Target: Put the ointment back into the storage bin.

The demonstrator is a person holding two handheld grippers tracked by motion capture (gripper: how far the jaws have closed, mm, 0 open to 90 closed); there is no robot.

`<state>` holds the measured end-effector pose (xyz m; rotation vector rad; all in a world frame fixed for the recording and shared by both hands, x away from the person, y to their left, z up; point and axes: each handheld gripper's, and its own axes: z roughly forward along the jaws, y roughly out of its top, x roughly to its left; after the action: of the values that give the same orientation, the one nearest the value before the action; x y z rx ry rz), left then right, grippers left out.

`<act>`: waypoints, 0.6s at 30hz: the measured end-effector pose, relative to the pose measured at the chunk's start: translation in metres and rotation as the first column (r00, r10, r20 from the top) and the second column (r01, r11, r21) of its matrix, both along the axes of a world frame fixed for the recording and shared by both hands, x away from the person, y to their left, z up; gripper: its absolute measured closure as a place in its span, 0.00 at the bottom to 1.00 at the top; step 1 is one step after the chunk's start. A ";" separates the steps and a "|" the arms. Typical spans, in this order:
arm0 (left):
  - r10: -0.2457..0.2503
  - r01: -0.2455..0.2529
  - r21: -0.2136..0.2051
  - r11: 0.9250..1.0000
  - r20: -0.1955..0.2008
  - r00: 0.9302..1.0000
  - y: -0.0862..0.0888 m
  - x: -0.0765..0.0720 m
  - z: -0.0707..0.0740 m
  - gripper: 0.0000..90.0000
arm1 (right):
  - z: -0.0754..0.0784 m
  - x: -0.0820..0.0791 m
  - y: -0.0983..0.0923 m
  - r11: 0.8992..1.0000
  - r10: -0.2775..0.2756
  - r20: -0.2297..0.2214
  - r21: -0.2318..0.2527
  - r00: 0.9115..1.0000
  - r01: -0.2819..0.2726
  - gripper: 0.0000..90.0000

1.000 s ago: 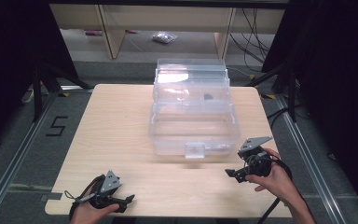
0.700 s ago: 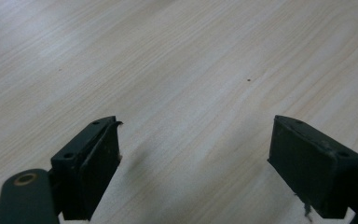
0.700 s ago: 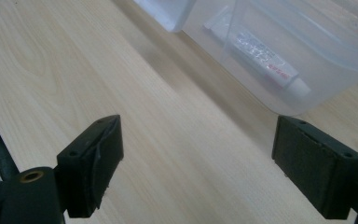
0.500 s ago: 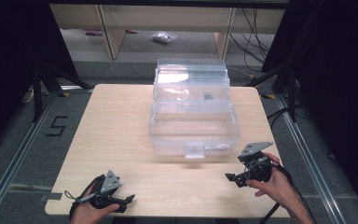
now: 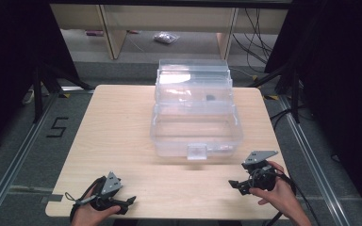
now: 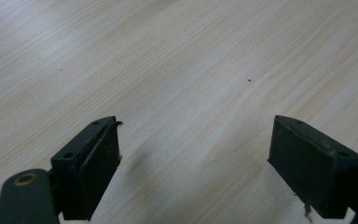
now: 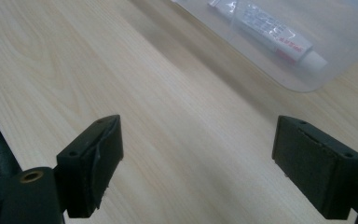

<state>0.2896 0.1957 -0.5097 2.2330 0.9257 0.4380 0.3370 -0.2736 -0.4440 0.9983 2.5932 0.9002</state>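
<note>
Resting low at the near left corner of the wooden table [image 5: 122, 122], the left gripper [image 5: 122, 203] sits in the person's left hand [image 5: 88, 214] with its jaws spread wide and nothing between them; the left gripper view looks past its two black pads [image 6: 93, 163] onto bare wood grain. Toward the middle, the clear plastic box [image 5: 195, 127] stands with its lid [image 5: 193, 77] tipped up at the far side and its front latch [image 5: 197, 151] facing the person, well apart from the left gripper. Something small and dark [image 5: 210, 98] sits in the upper part of the box, too small to identify. Farther right, the right gripper [image 5: 235, 184] is held in the right hand [image 5: 275, 193] near the table's front edge, just short of the box's near right corner, jaws likewise released and empty. In the right gripper view, a small white tube [image 7: 272, 39] with printed lettering lies inside the transparent tub, seen through its wall beyond the open jaws. Judging by this, the work is at its very start or at a pause: the box is already open, neither gripper touches it or the tube, and any reaching in, lifting out or closing remains to be done.
</note>
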 end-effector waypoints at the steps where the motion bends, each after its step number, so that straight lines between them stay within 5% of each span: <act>1: -0.001 0.001 0.000 1.000 0.001 1.000 0.000 0.000 0.000 0.18 | -0.002 -0.001 0.000 1.000 -0.001 0.007 0.017 1.000 0.001 0.19; 3: -0.028 0.028 0.024 0.999 -0.008 1.000 0.002 0.000 0.002 0.18 | -0.005 -0.003 -0.001 1.000 0.001 -0.004 0.017 1.000 -0.001 0.19; 5: 0.005 -0.005 -0.015 1.000 0.005 1.000 0.000 -0.001 0.000 0.18 | -0.010 -0.004 -0.001 1.000 0.003 0.015 0.027 1.000 -0.003 0.19; 18: -0.001 0.001 -0.008 1.000 0.007 1.000 -0.001 -0.001 0.000 0.18 | -0.029 -0.019 -0.007 0.998 -0.040 -0.017 0.045 0.999 0.040 0.19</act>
<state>0.2889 0.1949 -0.5098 2.2235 0.9209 0.4405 0.3176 -0.2809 -0.4732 1.0696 2.5669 0.9487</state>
